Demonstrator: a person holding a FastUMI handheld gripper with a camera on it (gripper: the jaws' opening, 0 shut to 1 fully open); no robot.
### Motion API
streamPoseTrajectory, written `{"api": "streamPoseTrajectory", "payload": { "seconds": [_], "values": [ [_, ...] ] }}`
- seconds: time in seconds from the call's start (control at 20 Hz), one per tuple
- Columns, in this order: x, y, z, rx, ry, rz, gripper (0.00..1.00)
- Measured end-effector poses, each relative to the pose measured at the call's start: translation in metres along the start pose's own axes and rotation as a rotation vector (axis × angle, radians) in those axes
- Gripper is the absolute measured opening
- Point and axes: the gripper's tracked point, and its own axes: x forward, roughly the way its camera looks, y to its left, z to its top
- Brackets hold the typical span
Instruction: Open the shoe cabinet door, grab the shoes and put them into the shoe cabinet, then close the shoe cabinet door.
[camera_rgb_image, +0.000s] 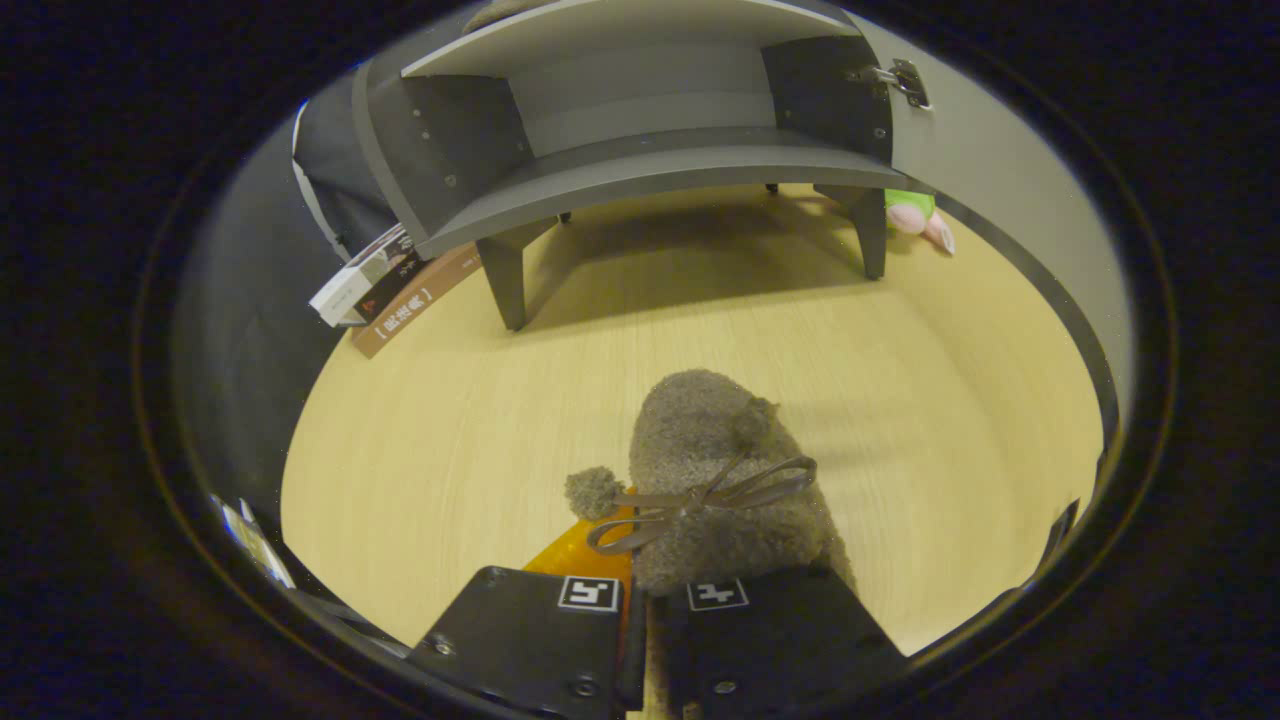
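Gripper view, gripper (655, 600) clamping shoe (715, 470), books (385, 290) beside cabinet (640, 160)

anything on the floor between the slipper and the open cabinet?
No. In the gripper view, bare wooden floor runs from the slipper, held in the shut tool, to the cabinet. Books lie off beside its leg.

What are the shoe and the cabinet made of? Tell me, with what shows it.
Shoe, held in the gripper: fuzzy fleece-like fabric, nap visible, with smooth ribbon bow. Cabinet: likely matte grey laminated board, flat even panels with screw dots; metal hinge.
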Motion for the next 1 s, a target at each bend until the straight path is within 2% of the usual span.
{"api": "streamPoseTrajectory", "payload": {
  "seconds": [0.05,0.25,0.5,0.8,1.0],
  "values": [
    [-0.002,0.0,0.001,0.011,0.007,0.008,0.1],
    [-0.021,0.005,0.011,-0.001,-0.037,0.038,0.08],
    [-0.1,0.007,0.051,-0.005,-0.146,0.085,0.08],
    [-0.203,0.016,0.122,-0.08,-0.324,0.099,0.07],
    [-0.24,0.034,0.182,-0.141,-0.447,0.094,0.07]
  ]
}}
